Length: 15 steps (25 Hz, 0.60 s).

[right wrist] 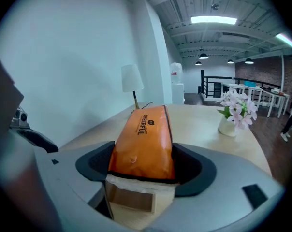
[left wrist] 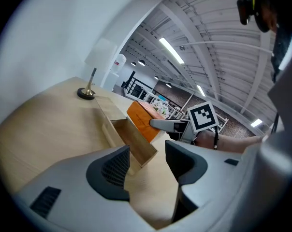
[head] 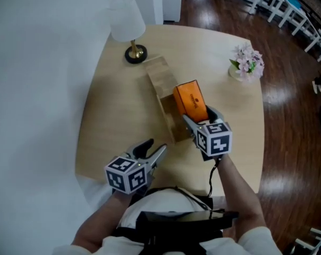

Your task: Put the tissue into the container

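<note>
An orange tissue pack (head: 191,101) is held tilted above the open end of a long wooden container (head: 159,74) at the table's middle. My right gripper (head: 202,118) is shut on the pack's near end. In the right gripper view the pack (right wrist: 143,139) fills the space between the jaws of the right gripper (right wrist: 145,167), with the container's (right wrist: 131,199) end wall just below it. My left gripper (head: 153,150) is open and holds nothing near the table's front edge, left of the container. In the left gripper view the left gripper (left wrist: 146,163) faces the container (left wrist: 129,134) and the pack (left wrist: 141,117).
A white-shaded lamp (head: 127,23) on a dark round base stands at the table's far left, just beyond the container. A small vase of pink flowers (head: 246,62) sits at the far right. The round wooden table (head: 112,121) meets a white wall on the left.
</note>
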### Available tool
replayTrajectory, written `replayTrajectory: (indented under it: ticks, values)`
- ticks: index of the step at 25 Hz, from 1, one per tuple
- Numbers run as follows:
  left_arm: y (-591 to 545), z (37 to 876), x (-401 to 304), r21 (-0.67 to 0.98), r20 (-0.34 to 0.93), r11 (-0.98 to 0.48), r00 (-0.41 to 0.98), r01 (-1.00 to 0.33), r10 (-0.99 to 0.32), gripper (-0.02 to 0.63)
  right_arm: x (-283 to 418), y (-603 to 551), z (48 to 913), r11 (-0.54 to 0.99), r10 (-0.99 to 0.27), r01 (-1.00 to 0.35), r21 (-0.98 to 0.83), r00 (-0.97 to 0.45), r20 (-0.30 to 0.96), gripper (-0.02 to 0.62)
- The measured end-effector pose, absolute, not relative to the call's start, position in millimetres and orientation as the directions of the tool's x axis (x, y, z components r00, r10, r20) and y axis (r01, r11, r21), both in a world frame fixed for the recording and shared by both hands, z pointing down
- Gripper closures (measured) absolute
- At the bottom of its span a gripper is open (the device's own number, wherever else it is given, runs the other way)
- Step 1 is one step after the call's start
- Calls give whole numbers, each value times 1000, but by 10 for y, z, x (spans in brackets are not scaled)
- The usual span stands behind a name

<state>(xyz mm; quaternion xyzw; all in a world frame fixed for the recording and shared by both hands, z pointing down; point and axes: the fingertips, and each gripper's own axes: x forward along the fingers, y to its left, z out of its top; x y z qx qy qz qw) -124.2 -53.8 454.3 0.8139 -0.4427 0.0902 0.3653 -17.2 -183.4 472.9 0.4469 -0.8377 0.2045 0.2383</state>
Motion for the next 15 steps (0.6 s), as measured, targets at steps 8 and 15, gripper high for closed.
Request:
replayTrajectory:
  ticks: [8, 15]
  values:
    - [-496, 4581, -1422, 532, 466, -331, 596, -779, -654, 370, -601, -1739, 5172, 560, -566, -820, -122, -486, 666, 216]
    - [-446, 4586, -1442, 541, 465, -330, 602, -774, -649, 370, -637, -1743, 5603, 552, -541, -833, -39, -393, 743, 198]
